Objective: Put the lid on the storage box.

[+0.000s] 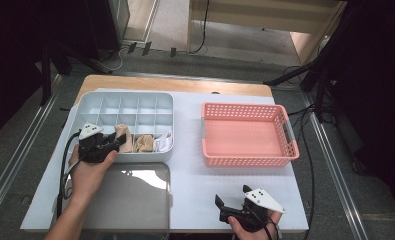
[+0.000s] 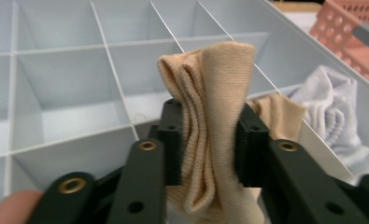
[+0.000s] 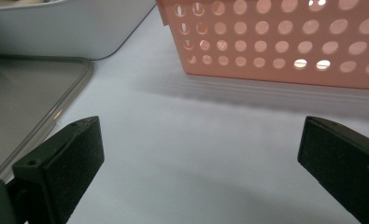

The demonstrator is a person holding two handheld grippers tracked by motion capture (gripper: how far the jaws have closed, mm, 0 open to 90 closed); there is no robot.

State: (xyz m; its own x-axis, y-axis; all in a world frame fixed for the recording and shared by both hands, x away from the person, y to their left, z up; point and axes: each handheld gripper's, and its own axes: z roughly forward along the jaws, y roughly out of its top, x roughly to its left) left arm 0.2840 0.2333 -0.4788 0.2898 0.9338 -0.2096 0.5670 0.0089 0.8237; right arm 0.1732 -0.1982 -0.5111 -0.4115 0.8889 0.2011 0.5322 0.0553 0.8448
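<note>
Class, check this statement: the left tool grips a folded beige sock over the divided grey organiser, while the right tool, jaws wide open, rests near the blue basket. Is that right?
One detail is wrong: the basket is pink, not blue, as the high view shows. The rest stands: the left tool grips the folded beige sock over the divided grey organiser, and the right tool, jaws wide open, rests near the basket.

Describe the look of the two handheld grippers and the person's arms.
Both the left gripper and the right gripper are black, each topped by a pale three-cornered plate with small dark dots. Their fingers are flat black blocks with matte pads, on arms set with brass-coloured rivets. Black cables trail back. The forearms show no sleeves.
</note>
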